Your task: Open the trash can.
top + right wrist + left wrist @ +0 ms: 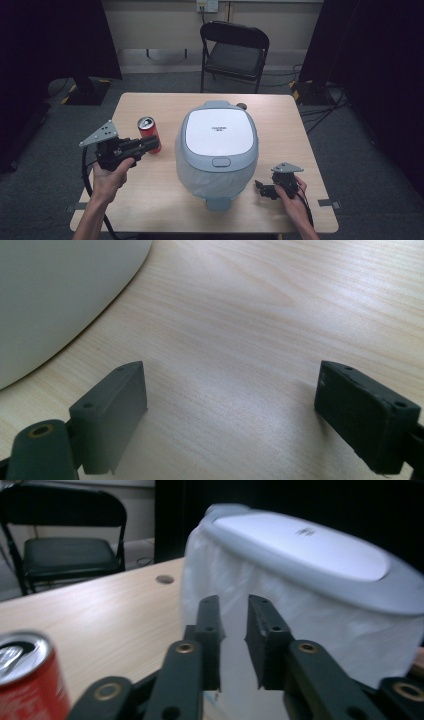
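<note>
Nothing yet handled, I judge: my right gripper (263, 188), jaws wide and empty, sits at five o'clock of the lidded grey-white plastic bin (216, 145); my left gripper (150, 145), jaws narrowly parted, holds nothing beside the red drinks can (149, 133) at nine o'clock.

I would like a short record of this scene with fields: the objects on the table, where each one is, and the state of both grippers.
surface: wooden table
centre object: grey and white bin with closed lid, white bag lining visible below the rim
left of bin: red drink can, upright, top opened
left gripper: held beside the can, jaws narrowly apart, nothing between them
right gripper: low near the bin's right side, jaws wide open, empty
background: black folding chair behind the table
</note>
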Available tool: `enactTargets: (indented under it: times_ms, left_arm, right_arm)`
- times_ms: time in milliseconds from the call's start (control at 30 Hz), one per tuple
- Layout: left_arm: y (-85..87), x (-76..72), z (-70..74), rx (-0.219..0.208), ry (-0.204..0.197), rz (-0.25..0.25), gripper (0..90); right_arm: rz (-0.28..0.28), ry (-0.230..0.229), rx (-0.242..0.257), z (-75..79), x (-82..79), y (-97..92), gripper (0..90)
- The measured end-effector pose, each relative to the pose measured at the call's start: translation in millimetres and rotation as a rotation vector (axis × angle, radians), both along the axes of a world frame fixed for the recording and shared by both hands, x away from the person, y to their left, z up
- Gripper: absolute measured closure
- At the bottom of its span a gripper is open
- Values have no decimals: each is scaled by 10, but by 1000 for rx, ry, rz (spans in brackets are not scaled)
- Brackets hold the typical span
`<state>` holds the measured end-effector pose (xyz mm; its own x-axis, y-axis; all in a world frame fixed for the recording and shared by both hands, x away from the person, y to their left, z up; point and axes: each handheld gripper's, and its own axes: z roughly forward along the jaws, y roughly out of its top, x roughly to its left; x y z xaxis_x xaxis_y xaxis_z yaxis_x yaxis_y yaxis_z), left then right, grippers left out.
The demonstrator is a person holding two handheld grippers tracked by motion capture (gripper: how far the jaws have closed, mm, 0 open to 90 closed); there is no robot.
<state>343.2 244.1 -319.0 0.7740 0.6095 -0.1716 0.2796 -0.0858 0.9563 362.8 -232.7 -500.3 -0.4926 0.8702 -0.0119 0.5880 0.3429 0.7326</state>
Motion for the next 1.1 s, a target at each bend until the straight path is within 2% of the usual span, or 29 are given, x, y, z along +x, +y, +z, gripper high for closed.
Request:
enactTargets:
  times_ms: [100,167,233,267,300,400,433,467,500,533,567,667,767,833,867,900,1067,1100]
  left_arm:
    - [-156,-41,136,-11,-35,-66,830]
    - [-204,-53,167,-17,-46,-78,838]
    - [-345,-79,254,-19,-57,-121,871]
    - [-345,-79,254,-19,-57,-121,880]
    - [-436,-82,296,-21,-70,-151,894]
    - [-533,-87,328,-24,-71,-180,900]
    - [-636,-94,357,-46,-55,-239,900]
    - [-636,-94,357,-46,-55,-239,900]
    - [-763,-133,390,-33,-58,-277,900]
    - [-763,-133,390,-33,-58,-277,900]
    - [-828,-146,401,-23,-56,-302,900]
    - [-1105,-172,397,23,-58,-367,900]
    - [-1214,-167,377,47,-56,-388,900]
    - [-1314,-140,352,75,-39,-385,900]
    - [-1362,-111,332,106,-33,-394,900]
    - [-1382,-107,315,114,-26,-403,900]
    - [-1378,-118,293,107,-31,-408,900]
    - [-1383,-128,297,125,-54,-411,900]
  right_arm:
    - [0,0,0,0,0,0,121]
    - [0,0,0,0,0,0,121]
    - [0,0,0,0,1,0,120]
    - [0,0,0,0,1,0,120]
    - [0,0,0,0,1,0,120]
    - [0,0,0,0,1,0,120]
    - [0,0,0,0,1,0,120]
    - [0,0,0,0,1,0,120]
    - [0,0,0,0,1,0,120]
    - [0,0,0,0,1,0,120]
    - [0,0,0,0,1,0,120]
    - [0,0,0,0,1,0,120]
    - [0,0,0,0,1,0,120]
    - [0,0,0,0,1,0,120]
    - [0,0,0,0,1,0,119]
    - [1,1,0,0,2,0,119]
    - [1,1,0,0,2,-1,118]
    - [3,1,1,-1,3,-1,117]
